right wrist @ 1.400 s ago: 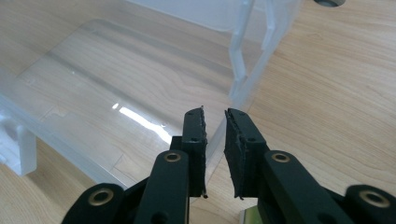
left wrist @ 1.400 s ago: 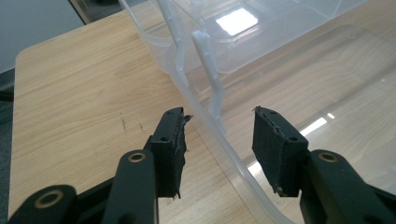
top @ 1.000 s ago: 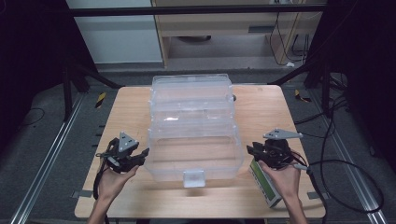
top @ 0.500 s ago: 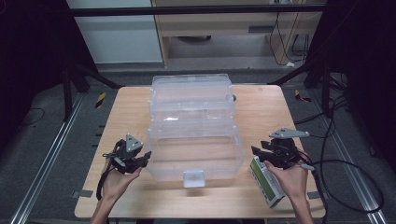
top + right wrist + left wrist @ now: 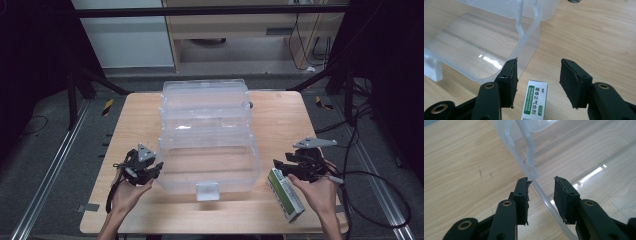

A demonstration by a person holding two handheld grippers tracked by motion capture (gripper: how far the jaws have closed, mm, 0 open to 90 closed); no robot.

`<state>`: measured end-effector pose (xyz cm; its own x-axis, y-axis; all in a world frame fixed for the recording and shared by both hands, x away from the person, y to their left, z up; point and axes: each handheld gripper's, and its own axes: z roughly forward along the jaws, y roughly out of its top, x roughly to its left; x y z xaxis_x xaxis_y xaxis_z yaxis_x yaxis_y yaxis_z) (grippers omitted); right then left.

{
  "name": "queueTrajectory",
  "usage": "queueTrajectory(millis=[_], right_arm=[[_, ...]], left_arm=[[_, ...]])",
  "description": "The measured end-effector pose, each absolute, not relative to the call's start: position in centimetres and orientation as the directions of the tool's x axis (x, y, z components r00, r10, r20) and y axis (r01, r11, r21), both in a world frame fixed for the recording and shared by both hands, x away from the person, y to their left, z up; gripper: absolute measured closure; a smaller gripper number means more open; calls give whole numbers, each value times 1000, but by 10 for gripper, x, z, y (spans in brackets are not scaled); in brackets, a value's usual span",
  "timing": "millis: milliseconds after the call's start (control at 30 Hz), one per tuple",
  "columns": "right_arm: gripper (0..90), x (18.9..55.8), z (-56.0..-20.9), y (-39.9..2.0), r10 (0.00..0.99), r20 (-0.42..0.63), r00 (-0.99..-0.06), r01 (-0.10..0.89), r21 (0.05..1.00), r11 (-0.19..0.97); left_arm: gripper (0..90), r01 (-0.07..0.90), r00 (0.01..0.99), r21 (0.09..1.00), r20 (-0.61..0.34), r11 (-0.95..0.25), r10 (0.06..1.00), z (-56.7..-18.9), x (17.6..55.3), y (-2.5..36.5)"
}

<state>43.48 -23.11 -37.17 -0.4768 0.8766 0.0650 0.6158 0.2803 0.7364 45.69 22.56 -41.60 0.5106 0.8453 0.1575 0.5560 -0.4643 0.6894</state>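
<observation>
At the near half of the wooden table [image 5: 135, 115] stands a clear plastic storage box [image 5: 207, 135] with stepped tiers, its lowest tray open toward the person. The left gripper [image 5: 150, 171] sits at the box's near-left corner. In the left gripper view its jaws straddle the tray's rim [image 5: 541, 192]; they have just been closing, and one pad looks to be at the rim while the other stands clear, so no grip is made. The right gripper [image 5: 280, 167] hovers just right of the box over a white-and-green carton [image 5: 285, 194] lying flat on the table. Its jaws are spread and have just been opening, with nothing pinched; the carton [image 5: 535, 100] lies below and between them.

Judgement: the step in hand appears to be steadying the box and picking up the carton for loading. Recommended practice: seat the left pads squarely across the rim before squeezing, since thin plastic may flex or slip. Lower the right jaws across the carton's narrow width, near its middle, and close evenly to avoid tipping.
</observation>
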Motion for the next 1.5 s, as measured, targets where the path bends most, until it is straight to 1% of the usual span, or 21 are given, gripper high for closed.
queueTrajectory(millis=[233,1100,1233,1500], right_arm=[[457,433,-368,-232,871,43,-490,617,723,311],[425,434,-364,-231,862,46,-505,661,663,352],[406,432,-364,-230,859,54,-509,673,647,358],[405,428,-366,-227,851,38,-524,695,597,401]], left_arm=[[636,553,511,694,154,-461,846,-416,458,227],[652,546,510,697,164,-465,844,-417,464,231],[651,545,512,697,164,-466,843,-417,464,231],[653,544,508,694,175,-472,843,-417,464,230]])
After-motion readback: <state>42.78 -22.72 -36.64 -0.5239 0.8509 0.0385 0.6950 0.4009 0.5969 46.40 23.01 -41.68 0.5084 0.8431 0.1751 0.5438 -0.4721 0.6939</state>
